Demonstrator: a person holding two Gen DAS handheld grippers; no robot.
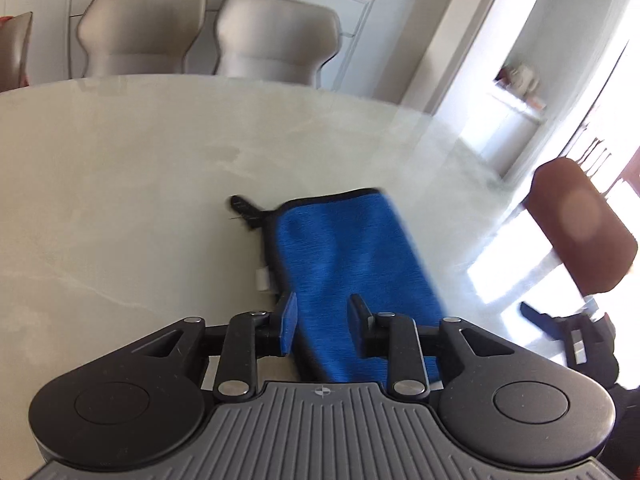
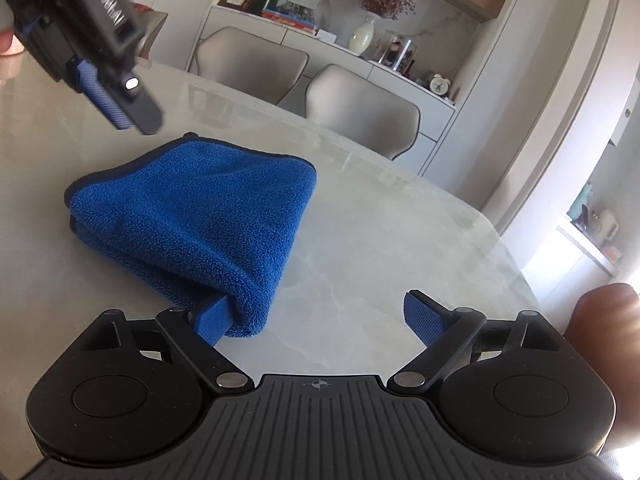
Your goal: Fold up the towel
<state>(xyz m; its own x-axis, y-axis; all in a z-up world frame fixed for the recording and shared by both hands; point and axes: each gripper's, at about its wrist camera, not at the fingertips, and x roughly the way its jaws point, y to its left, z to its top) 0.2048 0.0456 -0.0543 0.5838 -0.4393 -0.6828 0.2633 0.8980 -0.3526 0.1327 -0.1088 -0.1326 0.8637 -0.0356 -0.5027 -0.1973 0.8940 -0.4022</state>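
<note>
Two pairs of jaws are in view, and neither is clamped on anything. The left gripper (image 1: 322, 326) has its jaws a little apart, with nothing pressed between the blue pads; from its own camera the cloth appears between them, but the right wrist view shows this left gripper (image 2: 132, 118) raised in the air above the far edge of the cloth, so it holds nothing. The right gripper (image 2: 316, 318) has its jaws wide apart; its left pad lies against the near corner of the cloth, or is tucked just under it, and the other pad is over the bare counter (image 2: 380, 220).

The blue microfibre towel (image 2: 200, 216) lies on the pale marble-look counter, already doubled into a thick, rounded packet with several layers visible at its left edge. A small black loop (image 1: 244, 210) sticks out at its far corner.

I judge that the fold is made and this step is the release. The next move calls for drawing the right gripper back without dragging the near corner open, and perhaps pressing the bulging top flat.
</note>
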